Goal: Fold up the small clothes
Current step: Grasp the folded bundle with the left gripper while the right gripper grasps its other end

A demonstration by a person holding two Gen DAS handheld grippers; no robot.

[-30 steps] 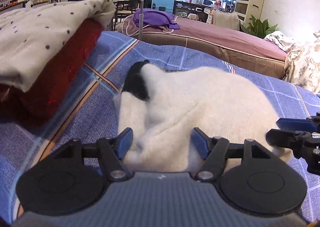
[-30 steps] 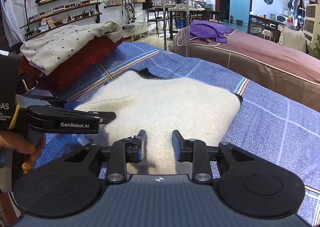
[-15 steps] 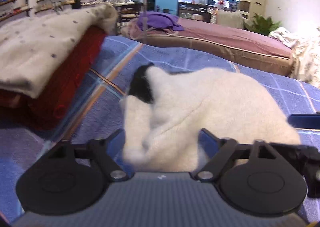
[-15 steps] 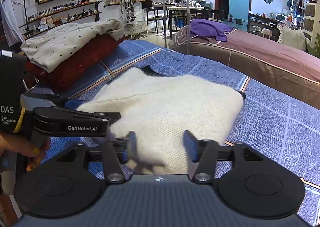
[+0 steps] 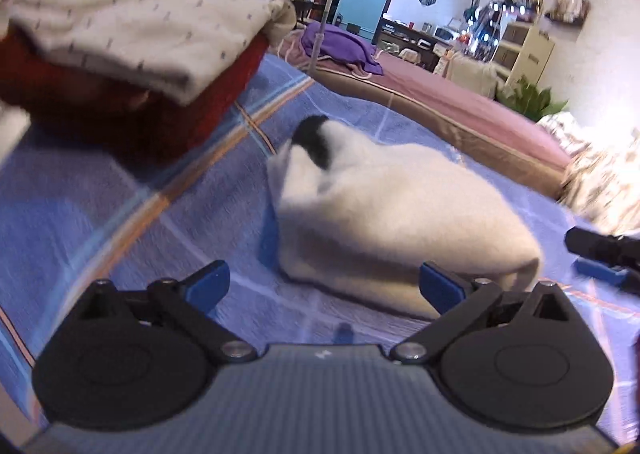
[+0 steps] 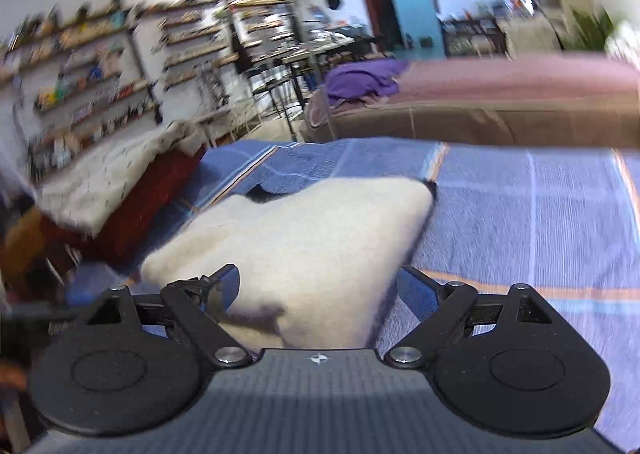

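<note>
The fluffy sweater [image 5: 392, 213] is cream-white with a black patch. It lies on a blue plaid bedsheet [image 6: 540, 221] striped orange.

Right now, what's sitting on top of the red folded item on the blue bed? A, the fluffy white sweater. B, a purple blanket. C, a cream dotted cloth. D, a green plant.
C: the cream dotted cloth lies on top of the red folded item, while the fluffy white sweater rests apart on the blue bed.

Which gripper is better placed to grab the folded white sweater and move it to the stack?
Right, probably. The right gripper is open with the white sweater between its fingers. The left gripper, also open, sits mostly over bare blue bedspread.
</note>
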